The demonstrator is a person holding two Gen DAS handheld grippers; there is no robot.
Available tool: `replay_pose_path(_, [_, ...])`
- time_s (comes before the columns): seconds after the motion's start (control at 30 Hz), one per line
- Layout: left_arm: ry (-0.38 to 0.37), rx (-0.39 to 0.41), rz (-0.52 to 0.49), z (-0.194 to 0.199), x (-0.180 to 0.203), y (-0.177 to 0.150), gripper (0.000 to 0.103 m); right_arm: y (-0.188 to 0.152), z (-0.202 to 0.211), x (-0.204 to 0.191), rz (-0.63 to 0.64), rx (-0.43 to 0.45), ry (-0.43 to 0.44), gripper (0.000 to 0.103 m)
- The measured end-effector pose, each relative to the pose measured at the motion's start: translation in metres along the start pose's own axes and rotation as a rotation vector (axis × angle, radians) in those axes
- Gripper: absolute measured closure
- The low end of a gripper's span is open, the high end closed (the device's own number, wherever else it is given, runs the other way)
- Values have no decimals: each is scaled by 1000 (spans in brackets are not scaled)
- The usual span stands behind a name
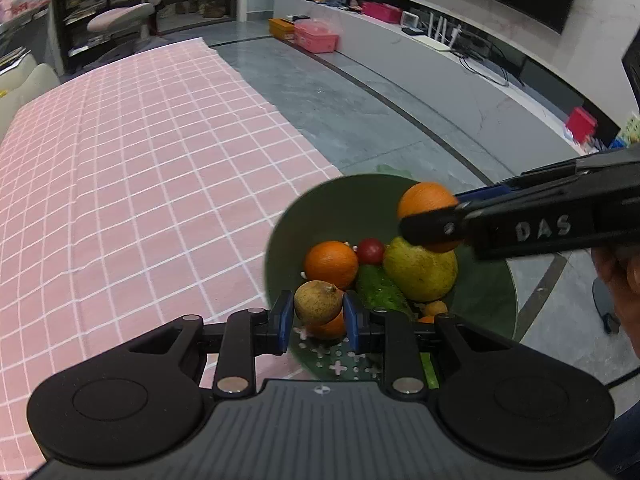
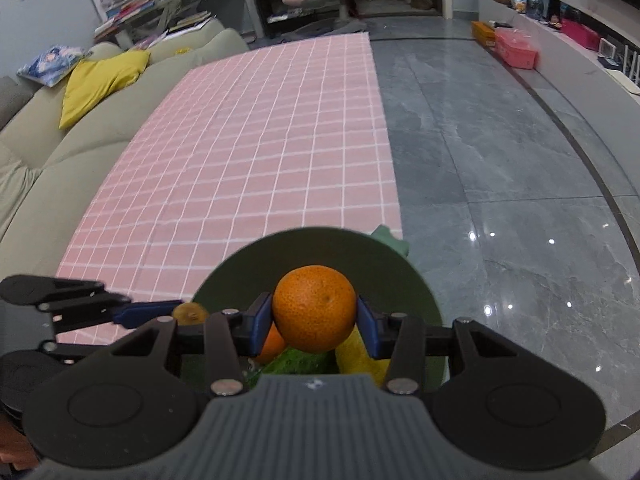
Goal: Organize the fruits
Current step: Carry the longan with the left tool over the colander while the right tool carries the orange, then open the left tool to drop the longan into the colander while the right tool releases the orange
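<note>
A dark green bowl (image 1: 320, 208) sits at the near corner of the pink checked cloth. It holds an orange (image 1: 331, 264), a red tomato (image 1: 370, 251), a yellow-green pear-like fruit (image 1: 420, 270) and a cucumber (image 1: 380, 292). Just above the bowl's near side, my left gripper (image 1: 318, 312) is shut on a small brown fruit (image 1: 318, 300). From the right, my right gripper (image 1: 428, 220) reaches over the bowl, shut on a second orange (image 1: 424, 200). The right wrist view shows that orange (image 2: 314, 308) between the blue pads (image 2: 262, 320), over the bowl (image 2: 320, 236), with the left gripper (image 2: 176, 309) at the left.
The pink checked cloth (image 2: 260, 140) stretches away from the bowl. A beige sofa (image 2: 80, 152) with a yellow cushion (image 2: 100, 84) borders its left side. Glossy grey floor (image 2: 500, 160) lies to the right, with pink and orange boxes (image 2: 516, 50) by the wall. A hand (image 1: 616, 276) shows at the right edge.
</note>
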State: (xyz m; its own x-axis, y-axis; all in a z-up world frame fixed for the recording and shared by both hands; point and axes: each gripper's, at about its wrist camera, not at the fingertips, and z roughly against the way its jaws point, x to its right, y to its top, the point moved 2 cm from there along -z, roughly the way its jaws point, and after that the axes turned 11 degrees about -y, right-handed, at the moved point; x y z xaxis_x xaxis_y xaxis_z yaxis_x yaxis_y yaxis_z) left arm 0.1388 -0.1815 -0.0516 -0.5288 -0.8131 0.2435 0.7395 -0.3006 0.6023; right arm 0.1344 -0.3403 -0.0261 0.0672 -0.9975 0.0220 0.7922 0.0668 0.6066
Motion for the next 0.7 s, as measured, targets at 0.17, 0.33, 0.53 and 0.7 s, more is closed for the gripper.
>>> replay_pose_path(0.17, [6,-43,-24,-16,3,-4,73,-7,-19,-8,40,-54,-5,60])
replay_pose_path(0.33, [4,-64,-32,-21,3,-9,73,-7,-39,-18,64,-86,-7,60])
replay_pose_path(0.53, [4,-80,-33,-22,8,-9,73,-9,-47,-24,83,-101,-8,60])
replay_pose_path(0.7, [4,-94,-39,-24,8,-9,73,-10,-45,-22,86,-105,-3,59])
